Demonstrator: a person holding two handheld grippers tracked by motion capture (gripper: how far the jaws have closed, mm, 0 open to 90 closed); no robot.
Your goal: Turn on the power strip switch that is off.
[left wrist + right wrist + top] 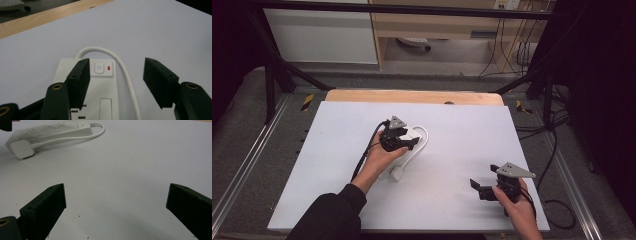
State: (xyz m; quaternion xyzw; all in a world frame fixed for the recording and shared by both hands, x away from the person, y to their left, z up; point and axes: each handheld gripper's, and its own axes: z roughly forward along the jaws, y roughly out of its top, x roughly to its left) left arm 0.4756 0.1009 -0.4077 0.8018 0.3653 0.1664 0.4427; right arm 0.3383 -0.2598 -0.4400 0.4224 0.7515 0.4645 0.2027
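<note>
White worktop on a wood board, dark frame rails round it, shelving and cables at 12 o'clock behind.

No containers on the surface. One item: white power strip just left of centre, sockets up, power button with a red indicator beside it at the far end. Its cord loops out of that end and runs back alongside the body to the white plug, which lies flat at the near end, touching or just beside the strip.

Room: strip sits well clear of every worktop edge. Whole 3 o'clock half of the surface is bare, likewise the 9 o'clock strip.

My left gripper is over the switch end of the strip, pointing forward and down, hand wrapped behind it. Its fingers stand apart: one over the strip's top face near the button, the other out past the cord over bare worktop. Nothing clamped.

My right gripper is at 5 o'clock near the front edge, well apart from the strip, aimed across the surface towards it. Fingers wide apart, nothing between them.
</note>
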